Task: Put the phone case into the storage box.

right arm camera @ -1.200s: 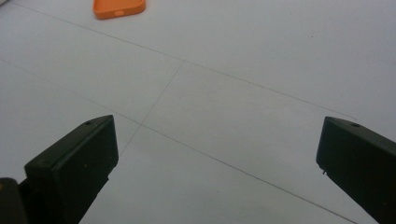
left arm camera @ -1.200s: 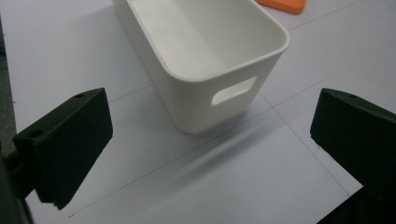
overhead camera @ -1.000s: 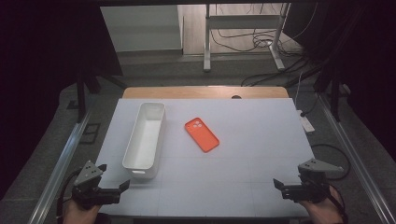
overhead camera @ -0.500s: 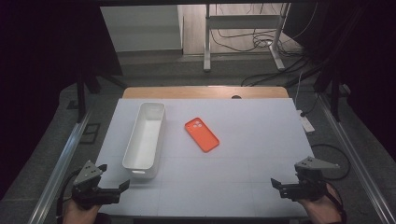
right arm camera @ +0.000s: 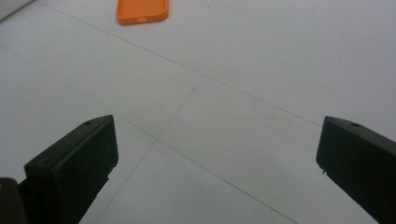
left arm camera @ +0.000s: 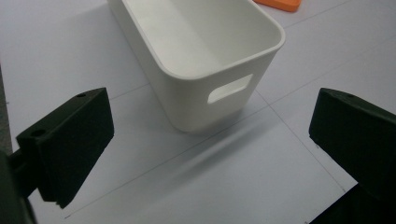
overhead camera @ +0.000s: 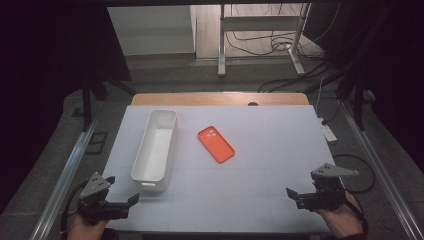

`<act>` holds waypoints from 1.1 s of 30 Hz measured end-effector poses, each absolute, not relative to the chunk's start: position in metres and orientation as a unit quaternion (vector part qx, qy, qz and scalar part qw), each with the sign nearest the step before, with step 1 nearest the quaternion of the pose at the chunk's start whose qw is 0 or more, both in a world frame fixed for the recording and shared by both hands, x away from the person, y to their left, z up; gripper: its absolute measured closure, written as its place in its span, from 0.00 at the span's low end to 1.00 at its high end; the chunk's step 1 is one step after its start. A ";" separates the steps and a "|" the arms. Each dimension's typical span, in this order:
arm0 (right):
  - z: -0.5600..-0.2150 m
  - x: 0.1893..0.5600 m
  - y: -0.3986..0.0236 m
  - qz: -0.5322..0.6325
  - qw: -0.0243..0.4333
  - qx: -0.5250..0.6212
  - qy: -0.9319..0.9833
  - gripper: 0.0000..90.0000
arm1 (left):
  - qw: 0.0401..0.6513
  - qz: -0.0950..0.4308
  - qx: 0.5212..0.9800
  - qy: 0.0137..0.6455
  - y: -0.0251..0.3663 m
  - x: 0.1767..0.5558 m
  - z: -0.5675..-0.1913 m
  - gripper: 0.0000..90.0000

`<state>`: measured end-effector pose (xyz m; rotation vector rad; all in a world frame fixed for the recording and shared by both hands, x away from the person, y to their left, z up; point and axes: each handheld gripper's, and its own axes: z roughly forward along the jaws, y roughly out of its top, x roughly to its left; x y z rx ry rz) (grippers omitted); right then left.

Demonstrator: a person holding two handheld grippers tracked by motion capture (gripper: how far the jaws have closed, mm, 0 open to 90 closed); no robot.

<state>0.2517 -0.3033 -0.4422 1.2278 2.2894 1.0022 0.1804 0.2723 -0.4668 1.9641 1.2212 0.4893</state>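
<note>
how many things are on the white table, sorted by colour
white: 1, the bin
orange: 1, the phone case
total: 2, both on the table

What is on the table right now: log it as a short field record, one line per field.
surface: white gridded table top
container: long white plastic bin, open top, nothing visible inside, handle slot in its near end
item: flat orange phone case, lying right of the bin, apart from it
left claw: open, holding nothing, near the bin's near end
right claw: open, holding nothing, at the table's near right
</note>
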 end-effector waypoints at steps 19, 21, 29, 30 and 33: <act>-0.435 0.269 -0.290 0.351 0.163 0.422 0.820 0.00 | 0.381 0.185 0.769 0.479 0.274 0.181 -0.467 0.01; -0.434 0.272 -0.288 0.350 0.162 0.419 0.822 0.00 | 0.381 0.185 0.768 0.479 0.274 0.181 -0.467 0.01; -0.430 0.279 -0.281 0.357 0.154 0.415 0.822 0.00 | 0.381 0.185 0.771 0.476 0.273 0.181 -0.467 0.01; -0.430 0.281 -0.280 0.358 0.153 0.414 0.823 0.00 | 0.381 0.185 0.771 0.476 0.273 0.181 -0.467 0.01; -0.428 0.285 -0.276 0.358 0.151 0.412 0.824 0.00 | 0.381 0.185 0.771 0.476 0.273 0.181 -0.467 0.01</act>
